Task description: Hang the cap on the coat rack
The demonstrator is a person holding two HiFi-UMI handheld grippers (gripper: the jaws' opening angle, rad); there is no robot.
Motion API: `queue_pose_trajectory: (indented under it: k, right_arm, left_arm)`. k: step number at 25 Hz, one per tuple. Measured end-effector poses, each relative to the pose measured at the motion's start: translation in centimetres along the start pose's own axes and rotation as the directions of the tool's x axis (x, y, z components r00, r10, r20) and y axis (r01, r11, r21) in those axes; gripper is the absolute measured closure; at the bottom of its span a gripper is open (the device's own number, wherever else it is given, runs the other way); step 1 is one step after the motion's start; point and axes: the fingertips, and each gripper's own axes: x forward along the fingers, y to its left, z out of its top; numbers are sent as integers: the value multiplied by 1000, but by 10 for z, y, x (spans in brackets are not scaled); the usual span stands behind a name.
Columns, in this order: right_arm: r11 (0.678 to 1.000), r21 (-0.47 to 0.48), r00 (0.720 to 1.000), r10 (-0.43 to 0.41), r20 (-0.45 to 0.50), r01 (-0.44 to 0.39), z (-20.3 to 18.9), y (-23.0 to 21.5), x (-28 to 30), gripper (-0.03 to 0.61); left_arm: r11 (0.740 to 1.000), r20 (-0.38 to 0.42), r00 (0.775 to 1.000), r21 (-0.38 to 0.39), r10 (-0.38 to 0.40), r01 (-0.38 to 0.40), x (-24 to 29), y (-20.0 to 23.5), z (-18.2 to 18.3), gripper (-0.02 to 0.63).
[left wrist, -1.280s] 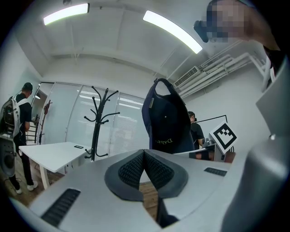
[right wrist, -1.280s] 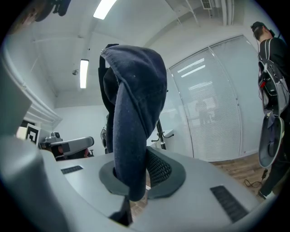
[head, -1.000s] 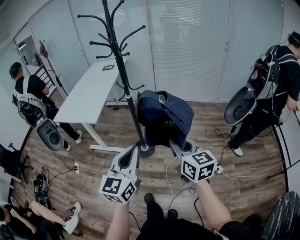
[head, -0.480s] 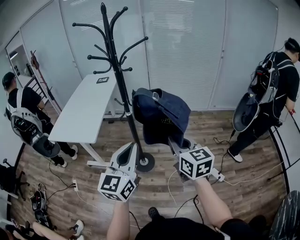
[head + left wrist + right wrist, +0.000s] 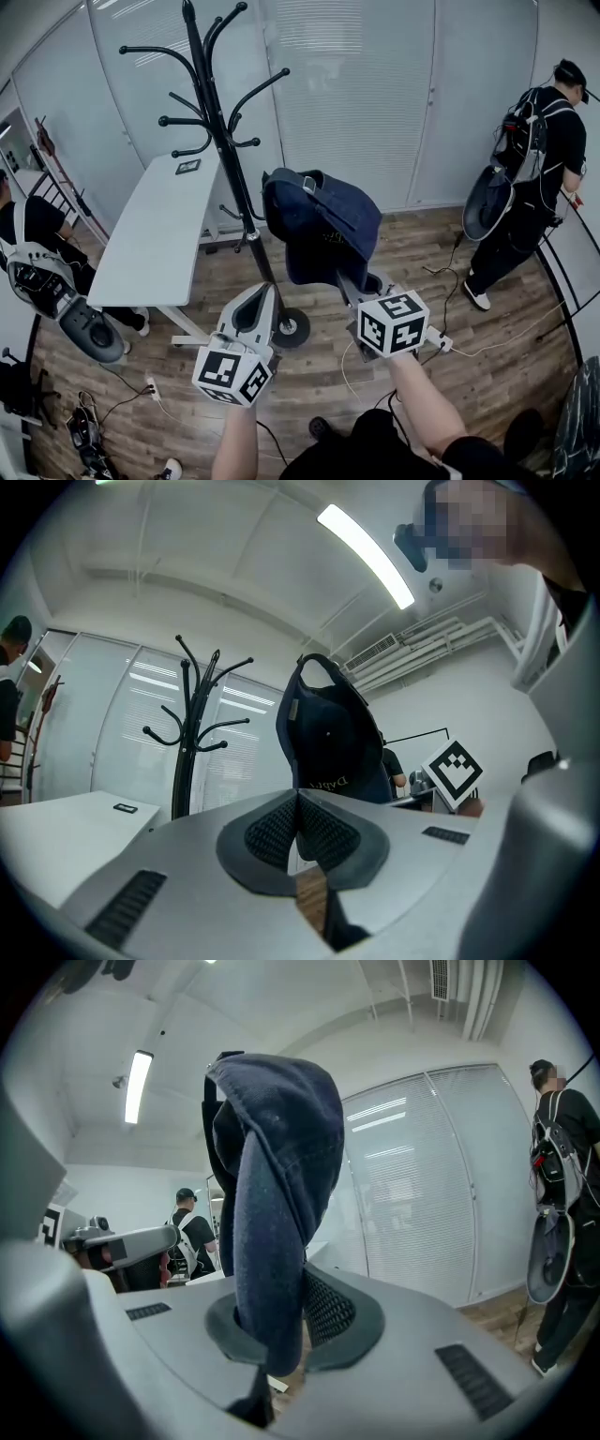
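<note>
Head view: a navy cap point(image 5: 323, 220) stands raised in the right gripper point(image 5: 352, 281), whose jaws are clamped on its lower edge. It sits at about 3 o'clock of the black coat rack point(image 5: 225, 141), close beside the pole and not yet on a hook. At the cap's 7 o'clock, the left gripper point(image 5: 261, 292) has its jaws pressed together on nothing. A white table point(image 5: 155, 234) stands at the rack's 8 o'clock.
</note>
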Motion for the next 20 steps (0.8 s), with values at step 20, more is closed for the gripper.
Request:
queue_pose_trajectory:
  k: [20]
  right_arm:
    - [998,18,998,-55,22,55,30,-56,78,531]
  left_arm:
    - [1000,-18,1000,-9,0,0,69,44,-9,598]
